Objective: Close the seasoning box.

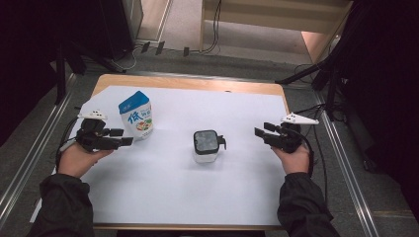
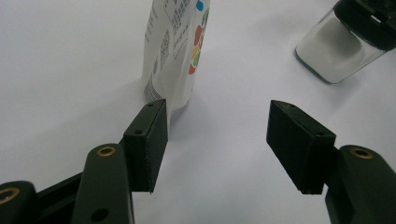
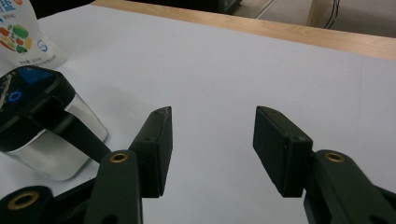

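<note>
Stood near the left edge of the white sheet (image 1: 247,187): an upright white pouch with a blue top (image 1: 136,115), printed with coloured food pictures, just beside the left gripper (image 1: 124,137) (spread wide, empty). Likely best taken by squaring those jaws across the pouch's narrow sides. Held well apart from the glass jar with a black lid (image 1: 206,146): right gripper (image 1: 260,133), likewise gaping and empty.

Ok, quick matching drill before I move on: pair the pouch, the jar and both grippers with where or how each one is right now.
Things:
1. pouch
2. jar
3. left gripper
4. right gripper

States:
a. mid-table, black lid on
b. open, at the table's right side, clear of the jar
c. upright, back left
d. open, just beside the pouch

Pairs: 1-c, 2-a, 3-d, 4-b
</note>
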Available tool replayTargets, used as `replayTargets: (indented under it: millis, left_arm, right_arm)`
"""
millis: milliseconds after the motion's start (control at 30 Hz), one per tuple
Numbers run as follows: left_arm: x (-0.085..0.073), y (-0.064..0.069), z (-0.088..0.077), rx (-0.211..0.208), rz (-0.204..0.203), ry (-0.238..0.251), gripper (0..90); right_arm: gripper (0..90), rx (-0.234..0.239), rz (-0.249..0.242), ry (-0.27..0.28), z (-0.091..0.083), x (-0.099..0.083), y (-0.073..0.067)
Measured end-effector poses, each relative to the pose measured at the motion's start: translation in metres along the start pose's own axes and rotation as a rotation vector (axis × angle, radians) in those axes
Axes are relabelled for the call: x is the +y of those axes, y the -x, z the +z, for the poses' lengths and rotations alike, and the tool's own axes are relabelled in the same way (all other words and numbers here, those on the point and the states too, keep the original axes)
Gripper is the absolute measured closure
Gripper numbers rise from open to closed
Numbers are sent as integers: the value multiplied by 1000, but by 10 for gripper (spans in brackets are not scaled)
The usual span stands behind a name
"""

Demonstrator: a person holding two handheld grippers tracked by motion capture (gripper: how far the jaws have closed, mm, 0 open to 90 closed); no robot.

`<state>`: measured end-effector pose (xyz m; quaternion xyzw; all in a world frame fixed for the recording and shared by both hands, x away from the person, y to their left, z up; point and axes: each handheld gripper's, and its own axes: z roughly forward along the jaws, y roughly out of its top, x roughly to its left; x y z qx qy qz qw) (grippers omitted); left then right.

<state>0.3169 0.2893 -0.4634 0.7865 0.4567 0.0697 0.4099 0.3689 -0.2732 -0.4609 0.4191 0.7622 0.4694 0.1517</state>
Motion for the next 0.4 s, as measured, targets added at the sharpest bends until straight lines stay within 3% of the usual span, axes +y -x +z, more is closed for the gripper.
replayTargets:
  millis: [400]
  left_arm:
    - [0, -1, 1, 3, 6, -4, 381]
  right_arm:
    - [488, 5, -9, -13, 4, -1, -1]
